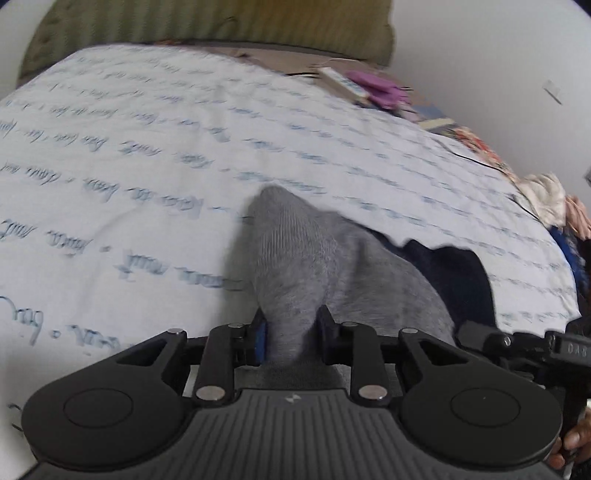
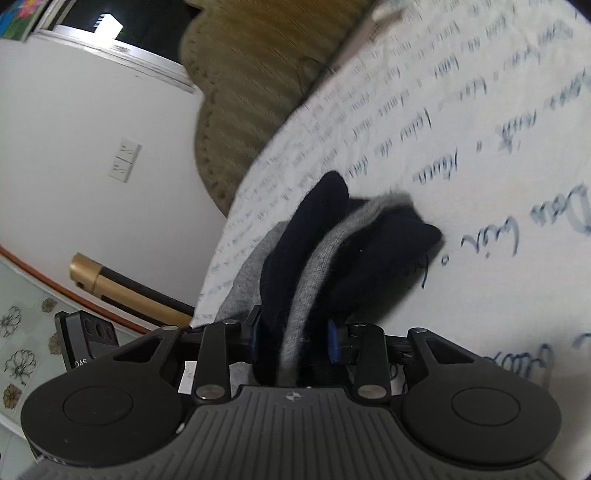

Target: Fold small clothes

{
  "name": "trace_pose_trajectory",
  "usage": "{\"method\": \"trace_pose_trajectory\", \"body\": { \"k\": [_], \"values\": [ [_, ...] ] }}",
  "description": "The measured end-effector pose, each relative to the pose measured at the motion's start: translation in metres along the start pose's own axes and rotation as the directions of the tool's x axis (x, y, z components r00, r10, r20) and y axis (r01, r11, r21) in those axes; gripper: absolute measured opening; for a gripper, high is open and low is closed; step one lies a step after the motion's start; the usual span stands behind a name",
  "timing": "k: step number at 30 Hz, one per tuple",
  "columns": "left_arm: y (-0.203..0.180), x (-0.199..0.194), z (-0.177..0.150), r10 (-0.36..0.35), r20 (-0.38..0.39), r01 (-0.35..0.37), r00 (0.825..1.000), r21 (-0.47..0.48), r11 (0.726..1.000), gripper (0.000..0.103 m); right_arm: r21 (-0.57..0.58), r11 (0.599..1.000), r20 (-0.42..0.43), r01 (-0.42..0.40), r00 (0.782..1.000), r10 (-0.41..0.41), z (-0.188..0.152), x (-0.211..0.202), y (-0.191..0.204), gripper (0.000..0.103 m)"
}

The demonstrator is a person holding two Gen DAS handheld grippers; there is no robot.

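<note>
Left wrist view. We log the left tongs closed on the grey end of a sock. The sock runs straight ahead from the fingers, its long axis along the tongs, rounded tip held just over the bed sheet. To the right, the dark part of the sock passes toward the right tongs, seen just beside ours at the frame's edge. The picture is blurred. Farther off: an olive pillow at the head of the bed, a purple item and crumpled cloths along the far right edge, well apart from the work.

Right wrist view. We log the right tongs gripping the navy-and-grey bunch of the sock, which likewise extends forward, its tip touching or nearly touching the sheet; we cannot tell which. Beside the bed: wall switch, gold tube, tiled floor.

Judgement: both tongs hold the same piece, neither nearer; nothing on the sheet blocks laying it down.
</note>
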State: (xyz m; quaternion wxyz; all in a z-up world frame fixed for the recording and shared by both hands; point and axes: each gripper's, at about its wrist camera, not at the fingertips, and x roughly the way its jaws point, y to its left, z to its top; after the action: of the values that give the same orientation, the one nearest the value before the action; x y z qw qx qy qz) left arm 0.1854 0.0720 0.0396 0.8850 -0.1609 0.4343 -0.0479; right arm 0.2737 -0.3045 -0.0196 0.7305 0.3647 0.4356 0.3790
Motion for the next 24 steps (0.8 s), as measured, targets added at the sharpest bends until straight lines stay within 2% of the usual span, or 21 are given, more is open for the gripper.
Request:
{"method": "trace_pose_trajectory", "body": {
  "k": [2, 4, 5, 6, 7, 8, 9, 11, 12, 14, 15, 16, 17, 18, 22, 24],
  "values": [
    [0.011, -0.001, -0.005, -0.046, -0.01, 0.046, 0.999, -0.027, 0.999, 0.036, 0.011, 0.999, 0.008, 0.043, 0.999, -0.044, -0.003, -0.002, -0.005, 0.049],
    [0.015, -0.015, -0.017, -0.09, 0.025, 0.091, 0.996, -0.038, 0.995, 0.053, 0.045, 0.995, 0.02, 0.084, 0.996, -0.085, -0.007, -0.016, -0.01, 0.058],
    [0.017, -0.024, -0.025, -0.111, 0.051, 0.114, 0.992, -0.044, 0.993, 0.071, 0.054, 0.994, 0.03, 0.091, 0.995, -0.092, -0.01, -0.027, -0.012, 0.061],
    [0.023, -0.032, -0.036, -0.138, 0.083, 0.143, 0.987, -0.059, 0.988, 0.084, 0.048, 0.994, 0.047, 0.097, 0.994, -0.099, -0.013, -0.04, -0.012, 0.063],
    [0.028, -0.039, -0.049, -0.167, 0.103, 0.175, 0.981, -0.074, 0.982, 0.085, 0.036, 0.994, 0.065, 0.107, 0.992, -0.109, -0.018, -0.053, -0.012, 0.069],
    [0.031, -0.041, -0.061, -0.192, 0.092, 0.2, 0.977, -0.084, 0.976, 0.085, 0.025, 0.993, 0.074, 0.116, 0.99, -0.118, -0.024, -0.064, -0.011, 0.076],
    [0.032, -0.04, -0.071, -0.216, 0.064, 0.222, 0.974, -0.097, 0.97, 0.085, 0.017, 0.992, 0.071, 0.126, 0.989, -0.126, -0.031, -0.071, -0.01, 0.079],
    [0.032, -0.035, -0.092, -0.275, 0.018, 0.275, 0.961, -0.122, 0.954, 0.085, 0.021, 0.994, 0.047, 0.107, 0.993, -0.108, -0.046, -0.078, -0.01, 0.08],
    [0.029, -0.034, -0.1, -0.288, 0.027, 0.289, 0.957, -0.112, 0.951, 0.085, 0.027, 0.996, 0.026, 0.086, 0.996, -0.087, -0.053, -0.077, -0.009, 0.081],
    [0.018, -0.035, -0.107, -0.271, 0.05, 0.274, 0.961, -0.067, 0.96, 0.083, 0.013, 0.998, -0.009, 0.068, 0.998, -0.068, -0.065, -0.068, -0.006, 0.079],
    [0.013, -0.033, -0.107, -0.262, 0.048, 0.265, 0.964, -0.067, 0.962, 0.062, -0.008, 0.998, -0.029, 0.065, 0.997, -0.065, -0.07, -0.061, -0.004, 0.074],
    [0.01, -0.03, -0.104, -0.265, 0.024, 0.266, 0.964, -0.074, 0.961, 0.037, -0.034, 0.997, -0.051, 0.071, 0.996, -0.073, -0.073, -0.054, -0.002, 0.054],
    [0.01, -0.025, -0.1, -0.268, -0.019, 0.266, 0.963, -0.092, 0.96, 0.018, -0.037, 0.996, -0.086, 0.079, 0.993, -0.082, -0.076, -0.046, -0.001, 0.019],
    [0.011, -0.024, -0.096, -0.262, -0.041, 0.256, 0.964, -0.123, 0.959, 0.018, -0.011, 0.997, -0.129, 0.08, 0.988, -0.081, -0.075, -0.039, -0.001, 0.018],
    [0.009, -0.051, -0.093, -0.265, -0.046, 0.259, 0.963, -0.103, 0.96, 0.017, 0.001, 1.0, -0.131, 0.02, 0.991, -0.02, -0.079, -0.053, 0.015, 0.018],
    [0.015, -0.047, -0.098, -0.268, -0.084, 0.258, 0.96, -0.113, 0.959, 0.018, -0.047, 0.997, -0.133, 0.053, 0.989, -0.059, -0.085, -0.06, 0.019, 0.018]
  ]
}}
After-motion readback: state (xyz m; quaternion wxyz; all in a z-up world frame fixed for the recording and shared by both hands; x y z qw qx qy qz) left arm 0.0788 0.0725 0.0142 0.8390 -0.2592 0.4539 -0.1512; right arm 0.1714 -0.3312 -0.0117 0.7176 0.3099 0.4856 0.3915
